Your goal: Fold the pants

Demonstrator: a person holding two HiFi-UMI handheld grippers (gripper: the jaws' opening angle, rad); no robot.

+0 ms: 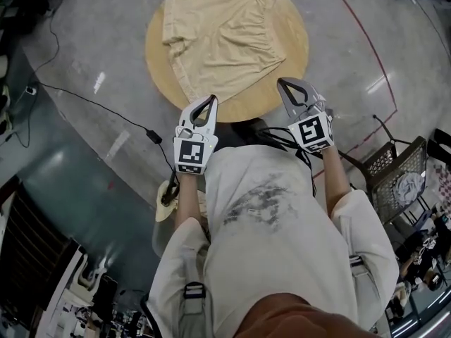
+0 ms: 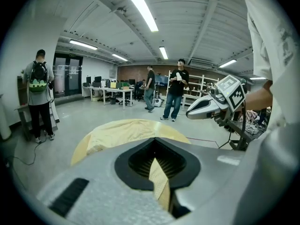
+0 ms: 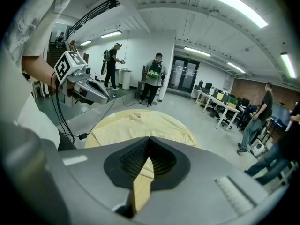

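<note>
Pale yellow pants [image 1: 222, 37] lie spread over a round wooden table [image 1: 296, 69]. Both grippers hover side by side over the table's near edge and point toward the cloth. My left gripper [image 1: 211, 98] is shut with nothing in it; its tips sit just short of the pants' near hem. My right gripper [image 1: 280, 82] is shut and empty too, beside the pants' near right corner. In the left gripper view the pants [image 2: 124, 130] lie beyond the closed jaws [image 2: 154, 138]. The right gripper view shows the pants [image 3: 140, 125] ahead of its closed jaws [image 3: 149, 138].
A mesh chair [image 1: 394, 174] stands to the right of the table. A black cable [image 1: 106, 111] runs over the floor at the left. Several people stand farther off in the room, one [image 2: 176, 95] beyond the table, another with a backpack [image 2: 40, 95] at the left.
</note>
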